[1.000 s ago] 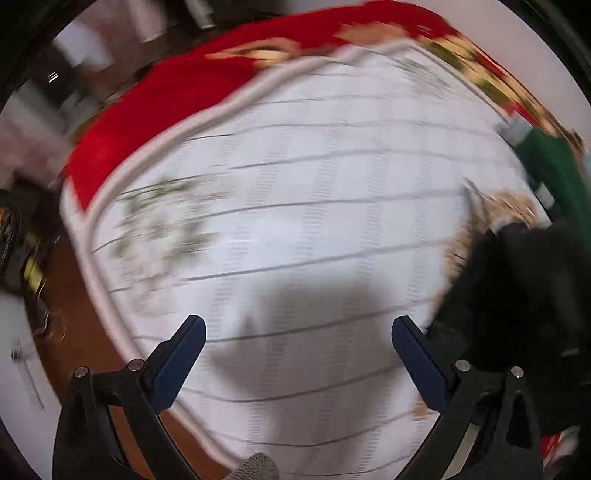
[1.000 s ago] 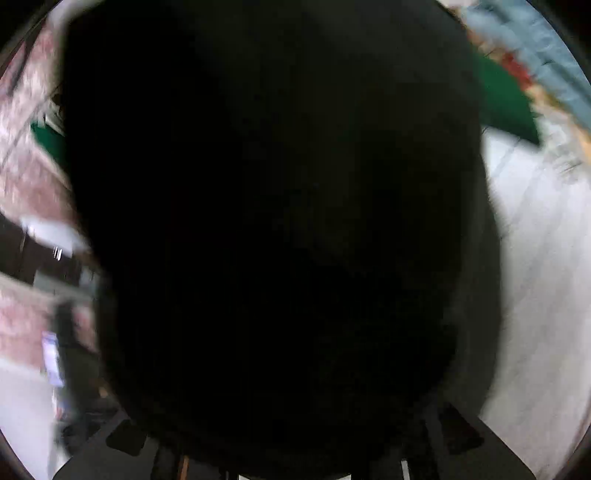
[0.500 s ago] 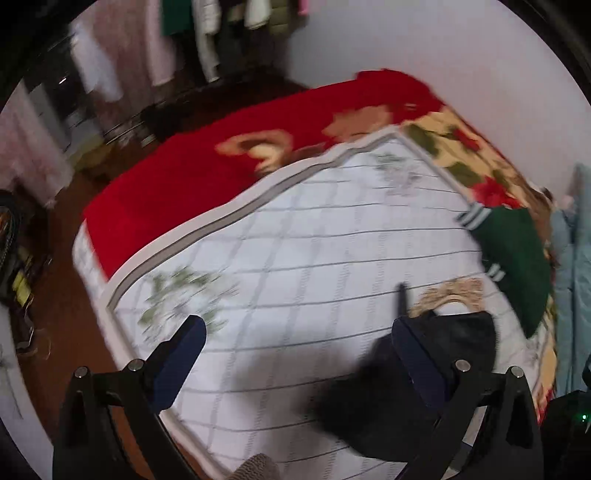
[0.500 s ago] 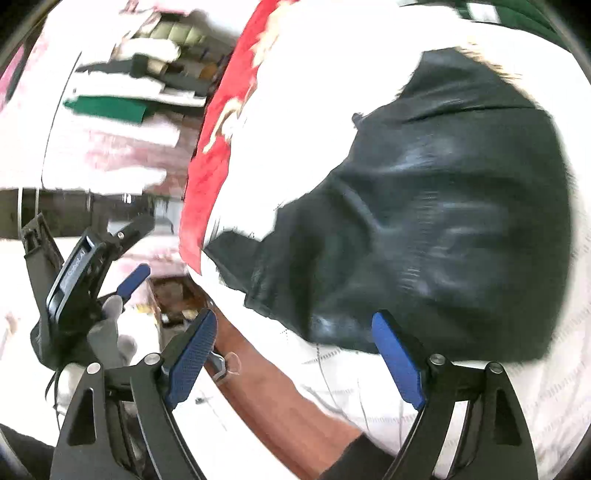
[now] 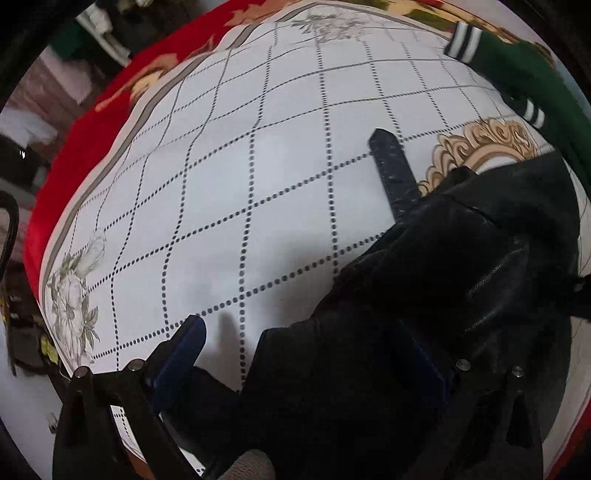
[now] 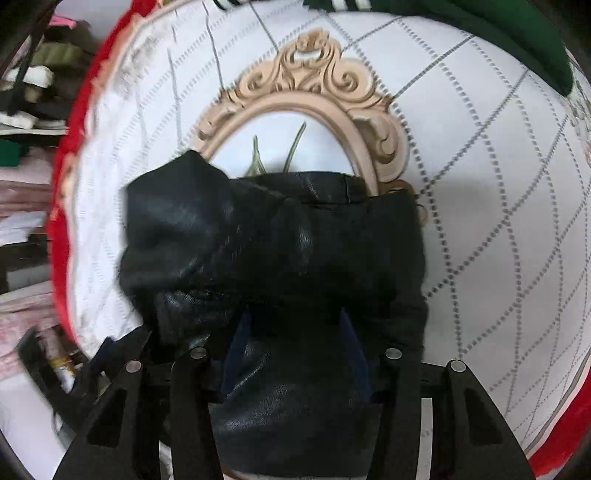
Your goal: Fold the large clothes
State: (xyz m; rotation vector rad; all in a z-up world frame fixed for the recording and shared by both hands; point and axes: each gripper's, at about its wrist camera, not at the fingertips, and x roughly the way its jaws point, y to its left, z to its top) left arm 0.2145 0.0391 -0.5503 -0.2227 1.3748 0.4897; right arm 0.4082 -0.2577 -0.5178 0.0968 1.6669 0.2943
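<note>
A black leather jacket (image 5: 443, 288) lies crumpled on the white checked bedspread (image 5: 258, 166), a strap (image 5: 395, 173) sticking out toward the bed's middle. My left gripper (image 5: 306, 354) is open low over the jacket's near edge; its left finger (image 5: 181, 350) is over bare sheet, its right finger is hidden by black leather. In the right wrist view the jacket (image 6: 273, 251) covers the lower part of a printed gold frame (image 6: 306, 92). My right gripper (image 6: 295, 350) has its blue pads closed in on a fold of the jacket.
A dark green garment with white stripes (image 5: 517, 74) lies at the bed's far right, also in the right wrist view (image 6: 461, 33). A red blanket (image 5: 92, 129) borders the bed. Cluttered shelves and clothes (image 6: 26, 92) stand beyond the bed edge.
Both grippers have come down onto the jacket. The right gripper, open half a second ago, has closed on a fold. The left gripper has dropped close to the jacket's edge.
</note>
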